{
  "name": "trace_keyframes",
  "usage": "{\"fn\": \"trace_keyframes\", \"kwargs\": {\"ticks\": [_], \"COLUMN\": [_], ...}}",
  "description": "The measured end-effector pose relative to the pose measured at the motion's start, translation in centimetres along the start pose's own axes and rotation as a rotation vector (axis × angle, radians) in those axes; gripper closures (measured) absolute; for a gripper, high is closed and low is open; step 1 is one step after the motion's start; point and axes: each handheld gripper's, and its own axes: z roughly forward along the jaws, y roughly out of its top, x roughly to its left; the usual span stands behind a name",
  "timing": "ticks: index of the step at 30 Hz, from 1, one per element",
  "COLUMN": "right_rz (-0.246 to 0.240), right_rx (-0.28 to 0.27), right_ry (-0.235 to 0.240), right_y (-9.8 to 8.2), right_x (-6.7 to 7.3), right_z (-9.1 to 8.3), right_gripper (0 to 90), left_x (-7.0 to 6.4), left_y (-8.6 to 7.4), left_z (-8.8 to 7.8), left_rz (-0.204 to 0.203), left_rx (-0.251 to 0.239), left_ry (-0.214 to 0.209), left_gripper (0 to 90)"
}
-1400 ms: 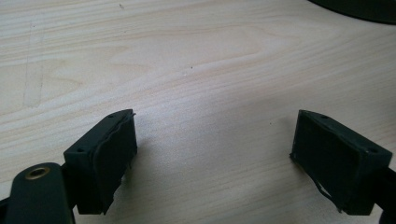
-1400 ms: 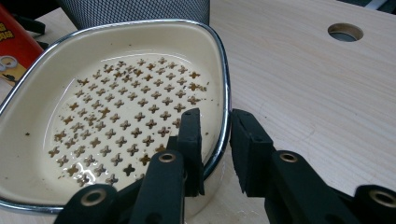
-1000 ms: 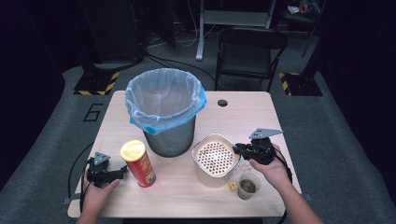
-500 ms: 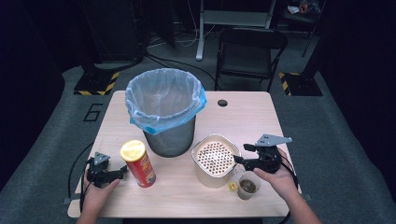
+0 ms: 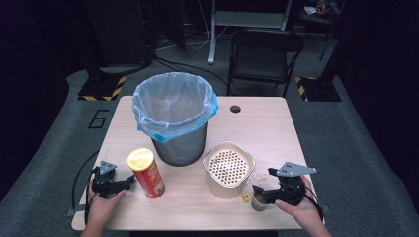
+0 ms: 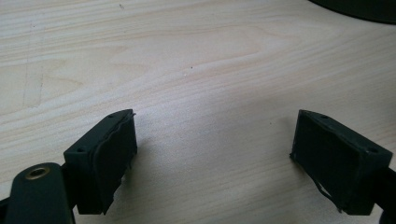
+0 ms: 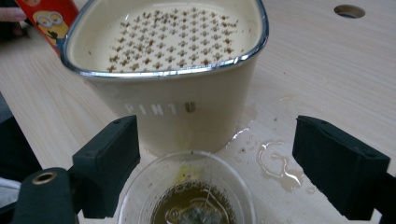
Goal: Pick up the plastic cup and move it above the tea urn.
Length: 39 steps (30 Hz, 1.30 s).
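My right gripper [image 7: 217,170] has just been opening; its 2 jaws now stand wide, clear of the plastic cup [image 7: 187,193] between them. Just beyond sits the cream container [image 7: 177,93]. My left gripper [image 6: 215,161] gapes over bare table [image 6: 196,60].

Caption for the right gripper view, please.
Open right gripper poised around a clear cup holding a tea bag, before a cream strainer bin.

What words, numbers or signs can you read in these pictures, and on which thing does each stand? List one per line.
"PINTU": raised letters on the side of the cream container with a perforated top.
"6": dark numeral on the grey floor left of the wooden table.
Red snack can with a yellow lid: a cartoon figure shows in the right gripper view; its lettering is unreadable.
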Motion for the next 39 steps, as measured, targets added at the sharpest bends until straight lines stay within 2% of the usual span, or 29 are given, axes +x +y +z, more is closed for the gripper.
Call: {"fn": "trace_keyframes", "kwargs": {"ticks": [5, 11, 15, 21, 25, 27, 29, 39], "right_rz": [0.014, -0.014, -0.023, -0.063, -0.051, -0.062, -0.055, -0.066], "right_rx": [0.013, 0.046, 0.061, 0.086, 0.092, 0.094, 0.069, 0.068], "right_ry": [0.014, -0.011, -0.019, -0.041, -0.046, -0.048, -0.04, -0.043], "right_y": [-1.1, -2.4, -3.0, -4.4, -4.8, -5.0, -4.9, -4.9], "right_x": [0.4, 1.3, 1.6, 1.9, 1.9, 1.9, 1.8, 1.9], "right_z": [0.2, 0.9, 1.2, 1.9, 2.1, 2.1, 1.9, 1.8], "right_gripper": [14.5, 14.6, 14.9, 16.4, 21.1, 24.3, 27.0, 30.8], "left_x": [0.0, 0.0, 0.0, 0.0, 0.0, 0.0, 0.0, 0.0], "left_y": [0.0, 0.0, 0.0, 0.0, 0.0, 0.0, 0.0, 0.0], "left_z": [0.0, 0.0, 0.0, 0.0, 0.0, 0.0, 0.0, 0.0], "left_rz": [0.001, 0.0, 0.0, 0.0, -0.001, -0.001, -0.001, -0.002], "left_rx": [0.0, 0.0, 0.0, 0.0, -0.001, -0.001, -0.001, -0.001], "left_ry": [0.0, 0.0, 0.0, 0.0, 0.0, 0.0, 0.0, 0.0], "left_gripper": [13.5, 13.6, 13.5, 13.5, 13.5, 13.5, 13.6, 13.6]}}
